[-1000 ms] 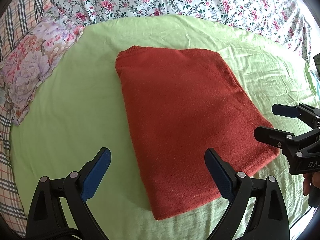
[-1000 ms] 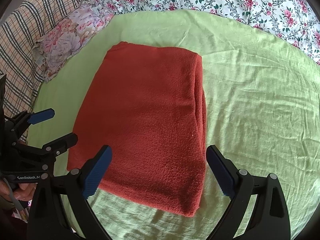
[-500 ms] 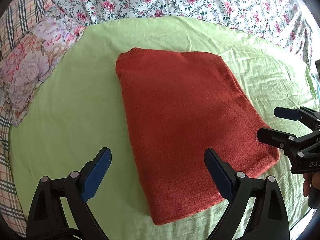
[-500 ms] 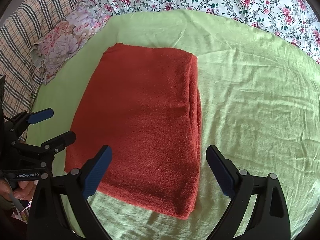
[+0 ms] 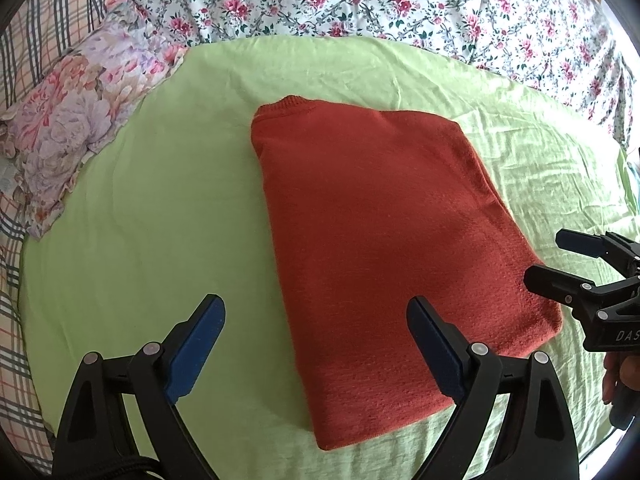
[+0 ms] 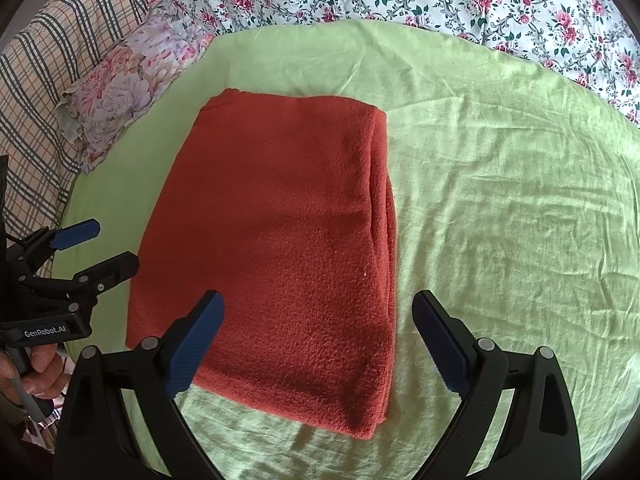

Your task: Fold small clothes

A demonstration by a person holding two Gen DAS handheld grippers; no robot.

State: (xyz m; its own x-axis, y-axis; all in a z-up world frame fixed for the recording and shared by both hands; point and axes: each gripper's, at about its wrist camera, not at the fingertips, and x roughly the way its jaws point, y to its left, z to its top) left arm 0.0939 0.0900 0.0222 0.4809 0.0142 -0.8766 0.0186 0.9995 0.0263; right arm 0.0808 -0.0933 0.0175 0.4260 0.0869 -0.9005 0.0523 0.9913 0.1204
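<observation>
A rust-red knitted garment (image 5: 380, 240) lies folded into a flat rectangle on a light green sheet (image 5: 160, 220); it also shows in the right wrist view (image 6: 280, 248). My left gripper (image 5: 316, 312) is open and empty, held above the garment's near left edge; it shows in the right wrist view (image 6: 94, 246) at the left. My right gripper (image 6: 318, 308) is open and empty above the garment's near right part; it shows in the left wrist view (image 5: 550, 256) at the right, beside the garment's corner.
A floral pillow (image 5: 76, 128) lies at the left of the green sheet (image 6: 500, 220). A floral bedspread (image 5: 380, 4) runs along the back. A plaid cloth (image 6: 36, 92) lies at the far left.
Both grippers have drawn back and up a little from the garment, which sits lower and smaller in view. Both stay open. The garment has not moved.
</observation>
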